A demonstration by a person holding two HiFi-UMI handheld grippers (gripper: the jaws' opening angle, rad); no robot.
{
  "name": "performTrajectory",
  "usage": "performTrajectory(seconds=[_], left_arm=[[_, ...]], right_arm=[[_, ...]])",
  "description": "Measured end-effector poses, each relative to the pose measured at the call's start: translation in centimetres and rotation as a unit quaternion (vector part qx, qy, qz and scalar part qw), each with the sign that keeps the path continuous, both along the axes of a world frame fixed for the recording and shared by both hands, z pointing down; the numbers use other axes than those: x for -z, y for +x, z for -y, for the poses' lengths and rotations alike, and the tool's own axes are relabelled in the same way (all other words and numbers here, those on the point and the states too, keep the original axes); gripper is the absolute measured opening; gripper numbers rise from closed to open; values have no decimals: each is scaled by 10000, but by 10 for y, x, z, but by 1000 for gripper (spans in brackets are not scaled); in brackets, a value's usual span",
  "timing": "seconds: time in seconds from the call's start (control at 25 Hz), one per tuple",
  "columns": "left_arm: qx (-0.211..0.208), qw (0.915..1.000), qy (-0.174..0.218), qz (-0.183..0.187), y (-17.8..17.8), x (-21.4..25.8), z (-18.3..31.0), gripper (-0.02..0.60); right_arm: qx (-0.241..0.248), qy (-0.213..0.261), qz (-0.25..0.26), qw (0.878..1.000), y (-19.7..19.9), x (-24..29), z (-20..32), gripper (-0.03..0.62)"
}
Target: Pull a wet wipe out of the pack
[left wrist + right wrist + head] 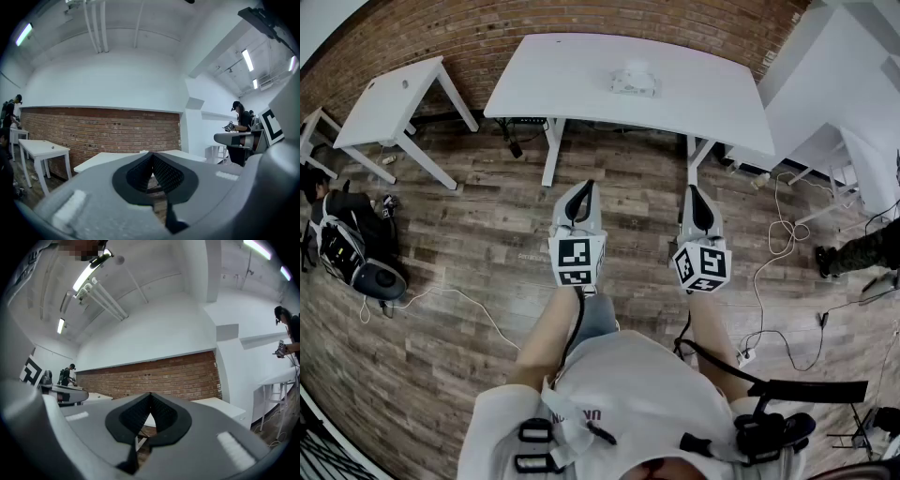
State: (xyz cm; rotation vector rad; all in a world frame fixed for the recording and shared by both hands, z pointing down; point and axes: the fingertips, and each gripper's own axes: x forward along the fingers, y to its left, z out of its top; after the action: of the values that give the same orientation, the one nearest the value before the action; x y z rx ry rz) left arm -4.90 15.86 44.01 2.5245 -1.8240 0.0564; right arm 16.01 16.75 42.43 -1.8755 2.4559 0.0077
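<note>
The wet wipe pack (635, 80) lies on the white table (581, 89) near its far edge, with a white wipe standing up from its top. My left gripper (579, 199) and right gripper (701, 202) hover over the wooden floor, short of the table's near edge and well away from the pack. Both point level toward the table. In the left gripper view my left gripper (151, 157) has its jaws pressed together on nothing. My right gripper (150, 396) looks the same in the right gripper view, empty and shut.
A smaller white table (394, 103) stands at the left and more white furniture (839, 84) at the right. A backpack (347, 246) lies on the floor at the left. Cables (778, 234) trail over the floor at the right. A brick wall (101, 131) runs behind the tables.
</note>
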Motion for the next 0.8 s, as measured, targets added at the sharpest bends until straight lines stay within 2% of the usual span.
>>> performTrajectory(seconds=[0.28, 0.56, 0.8], left_arm=[[-140, 9999, 38, -41, 3, -10, 69, 3], [-456, 9989, 21, -93, 0, -3, 222, 3], [-609, 9981, -67, -85, 4, -12, 305, 3]], right_arm=[[-47, -37, -76, 10000, -3, -16, 61, 5], [-74, -61, 133, 9999, -25, -16, 212, 6], [-13, -218, -52, 9997, -37, -27, 297, 6]])
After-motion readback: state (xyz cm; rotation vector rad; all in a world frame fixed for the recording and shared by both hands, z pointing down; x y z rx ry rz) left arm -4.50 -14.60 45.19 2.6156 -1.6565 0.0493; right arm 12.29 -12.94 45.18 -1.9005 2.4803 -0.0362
